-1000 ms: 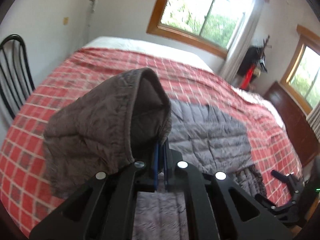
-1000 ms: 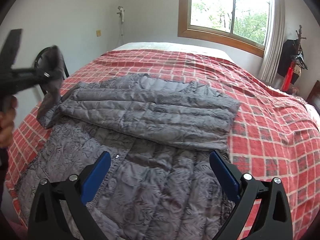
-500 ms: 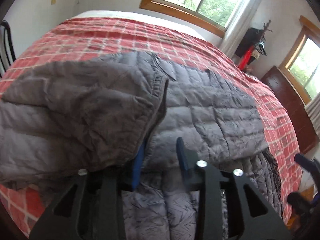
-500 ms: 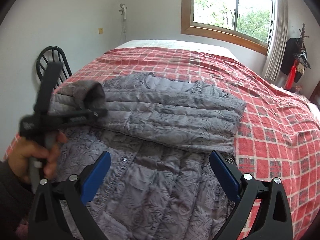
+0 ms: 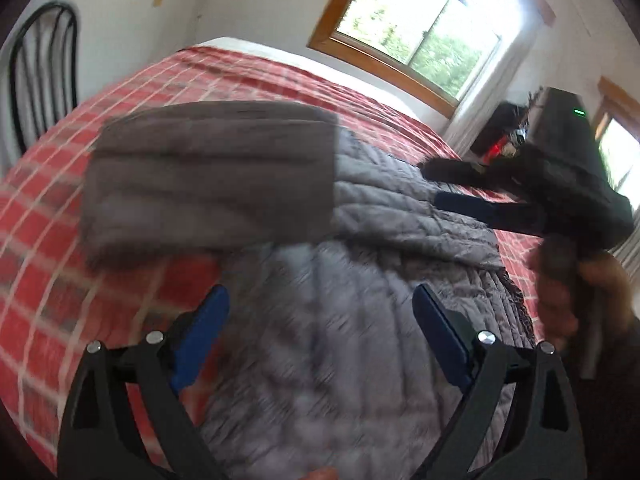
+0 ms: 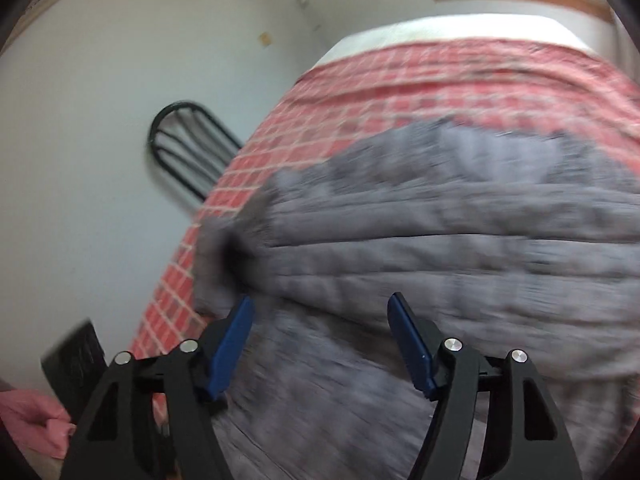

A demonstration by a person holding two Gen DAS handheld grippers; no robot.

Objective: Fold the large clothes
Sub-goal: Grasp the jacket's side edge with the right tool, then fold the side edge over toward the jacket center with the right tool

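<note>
A grey quilted jacket [image 5: 360, 300] lies on the red plaid bed [image 5: 60, 208], with a sleeve [image 5: 208, 184] folded flat across its upper part. My left gripper [image 5: 320, 300] is open and empty above the jacket's lower half. My right gripper [image 6: 320, 312] is open and empty over the jacket [image 6: 440, 240], near its left edge. In the left wrist view the right gripper [image 5: 480, 192] shows at the right, held in a hand, jaws apart above the jacket. Both views are blurred by motion.
A black metal chair [image 5: 40, 80] stands by the white wall left of the bed; it also shows in the right wrist view [image 6: 188, 148]. A wood-framed window [image 5: 404, 36] is behind the bed. A hand [image 6: 32, 420] and a dark device show at lower left.
My left gripper has let go of the sleeve, which now lies flat on the jacket, and opened wide. My right gripper has swung left over the jacket.
</note>
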